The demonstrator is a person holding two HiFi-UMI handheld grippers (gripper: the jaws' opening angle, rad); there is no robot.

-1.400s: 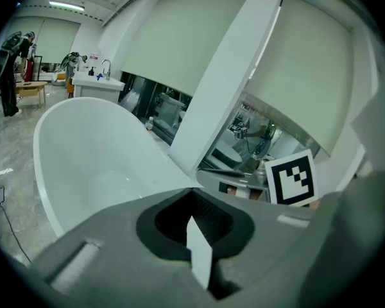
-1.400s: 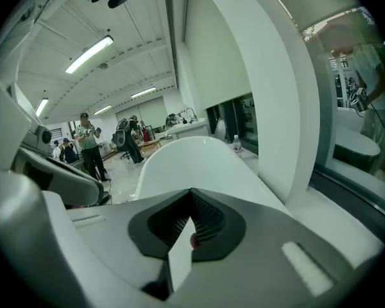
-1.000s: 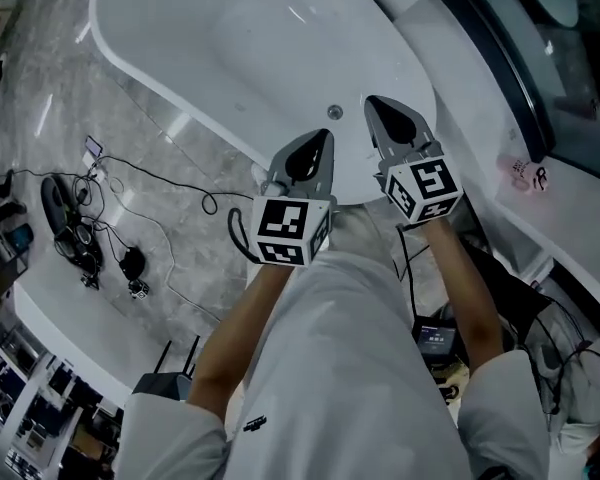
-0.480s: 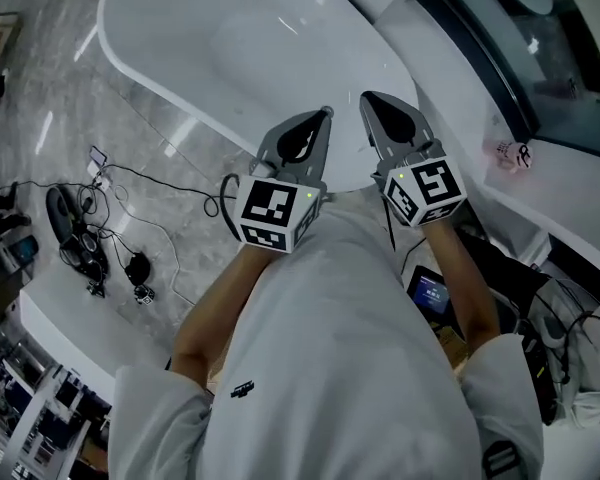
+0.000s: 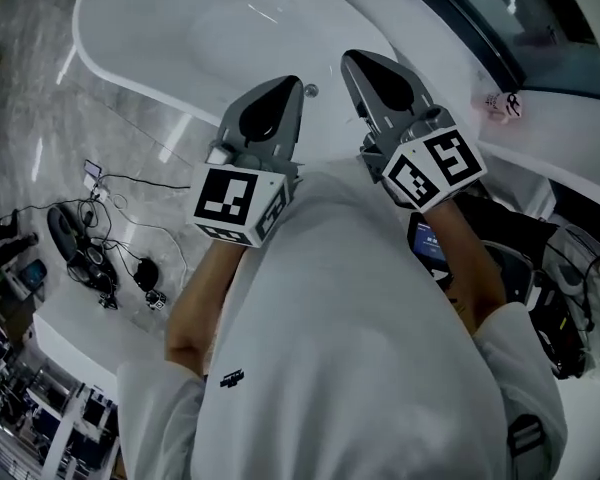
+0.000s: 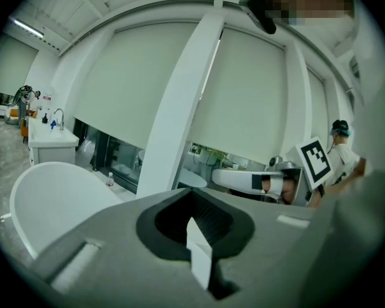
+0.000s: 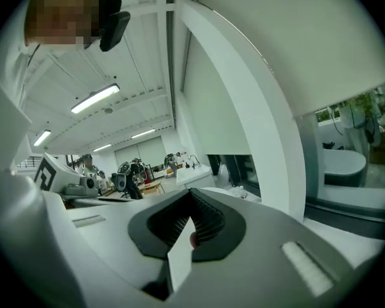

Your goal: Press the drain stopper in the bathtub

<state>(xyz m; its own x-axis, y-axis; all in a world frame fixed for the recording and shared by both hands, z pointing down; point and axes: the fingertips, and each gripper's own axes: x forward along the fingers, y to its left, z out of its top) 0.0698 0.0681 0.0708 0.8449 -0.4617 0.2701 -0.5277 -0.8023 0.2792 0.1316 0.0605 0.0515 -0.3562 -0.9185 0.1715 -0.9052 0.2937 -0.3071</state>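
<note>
Over the near end of the white bathtub (image 5: 150, 38), both grippers now sit higher and closer to the head camera than a second ago, and they look bigger in the head view. The left gripper (image 5: 283, 88) has slid left and farther out over the tub. The right gripper (image 5: 358, 66) has moved with it, so the two stay side by side, just apart.

Each gripper's own view shows its jaws pressed together with nothing between them. Both views look out across the room, not down into the tub.

A small round fitting, which I take to be the drain stopper (image 5: 311, 90), shows on the tub floor in the gap between the two grippers' tips. It has gone from lying just beyond the left gripper's tip to lying between the pair. Neither gripper touches it, and how far above it they hang cannot be told.

My reading is that the approach is still under way. The press is not yet made, and one closed tip would have to tilt down onto the stopper.
</note>
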